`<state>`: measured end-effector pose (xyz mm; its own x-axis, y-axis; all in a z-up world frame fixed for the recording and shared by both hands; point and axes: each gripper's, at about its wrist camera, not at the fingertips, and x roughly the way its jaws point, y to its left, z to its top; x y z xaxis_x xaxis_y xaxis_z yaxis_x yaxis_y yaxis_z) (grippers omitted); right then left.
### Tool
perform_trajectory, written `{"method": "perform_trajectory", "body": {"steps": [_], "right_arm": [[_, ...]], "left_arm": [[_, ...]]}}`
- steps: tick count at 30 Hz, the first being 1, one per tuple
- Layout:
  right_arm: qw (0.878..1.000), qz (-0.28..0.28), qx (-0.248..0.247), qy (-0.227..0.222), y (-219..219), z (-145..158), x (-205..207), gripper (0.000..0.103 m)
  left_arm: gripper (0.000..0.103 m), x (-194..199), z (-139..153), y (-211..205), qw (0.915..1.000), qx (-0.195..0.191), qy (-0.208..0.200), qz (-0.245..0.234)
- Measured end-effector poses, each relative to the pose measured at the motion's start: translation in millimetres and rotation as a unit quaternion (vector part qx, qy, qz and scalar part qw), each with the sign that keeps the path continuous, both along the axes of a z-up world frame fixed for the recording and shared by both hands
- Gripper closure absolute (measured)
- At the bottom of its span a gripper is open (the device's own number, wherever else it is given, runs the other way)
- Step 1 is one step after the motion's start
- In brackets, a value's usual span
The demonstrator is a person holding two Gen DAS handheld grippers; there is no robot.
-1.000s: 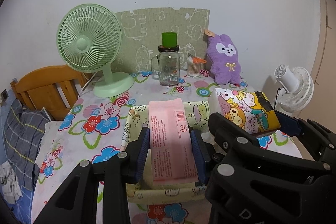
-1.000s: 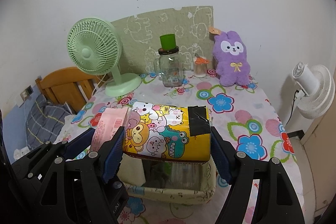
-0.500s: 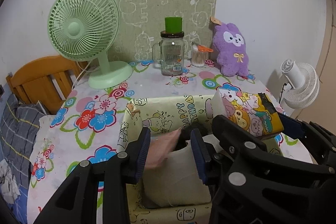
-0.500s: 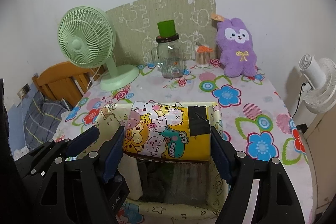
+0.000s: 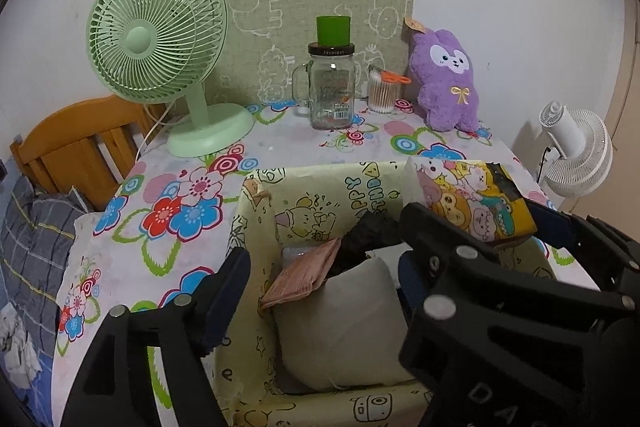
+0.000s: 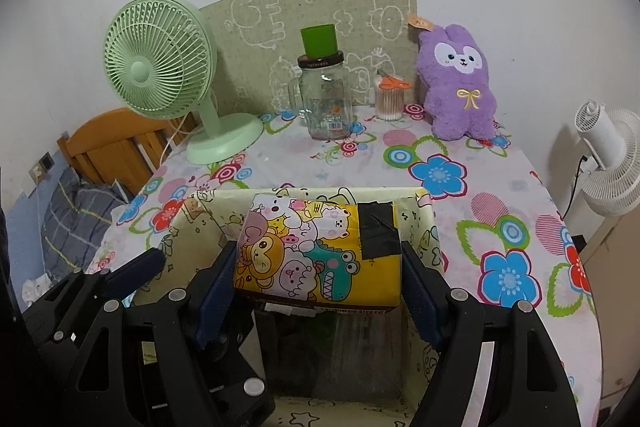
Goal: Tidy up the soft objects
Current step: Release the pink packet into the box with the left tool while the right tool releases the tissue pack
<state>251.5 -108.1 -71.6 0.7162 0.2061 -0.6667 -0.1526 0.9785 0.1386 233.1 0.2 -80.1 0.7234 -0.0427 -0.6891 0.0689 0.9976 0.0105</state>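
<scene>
A yellow cartoon-print fabric bin (image 5: 256, 195) stands on the table near me. My left gripper (image 5: 316, 283) hangs over it and its jaws are opening. Between them, untouched, a pink packet (image 5: 300, 279) lies tilted in the bin against a cream cushion (image 5: 340, 327) and a black item (image 5: 372, 233). My right gripper (image 6: 320, 267) is shut on a yellow cartoon tissue pack (image 6: 320, 247), held just above the bin (image 6: 426, 211). That pack (image 5: 472, 195) also shows at the right of the left wrist view. The left gripper's finger (image 6: 136, 271) appears beside the right one.
At the back of the floral tablecloth (image 6: 440, 171) stand a green desk fan (image 6: 160, 75), a glass jar (image 6: 324, 99) with a green cup on top, a cotton-swab pot (image 6: 390, 103) and a purple plush (image 6: 456, 83). A white fan (image 6: 612, 163) is right, a wooden chair (image 5: 72, 147) left.
The left jaws spread and let go of the pink packet, which dropped into the bin. Both grippers came down closer to the bin. The right one kept its hold on the cartoon pack.
</scene>
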Motion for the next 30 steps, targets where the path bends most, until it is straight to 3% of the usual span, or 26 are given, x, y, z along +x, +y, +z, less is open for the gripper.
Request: {"method": "perform_trajectory", "body": {"steps": [12,18,23,30], "right_arm": [[1.000,0.007,0.009,0.015,-3,-7,3,0.023],[1.000,0.016,0.001,0.018,-1,-9,-4,0.020],[1.000,0.020,-0.002,0.012,0,-6,-14,0.011],[1.000,0.018,-0.001,0.011,-4,-4,-27,0.011]], "left_arm": [[0.013,-8,-2,-6,0.9999,0.005,0.003,-0.015],[0.013,-13,-1,-5,0.9999,0.003,0.004,-0.012],[0.012,-19,0,-5,0.9999,0.000,0.004,-0.010],[0.011,-29,2,-6,1.0000,-0.002,0.003,-0.005]]}}
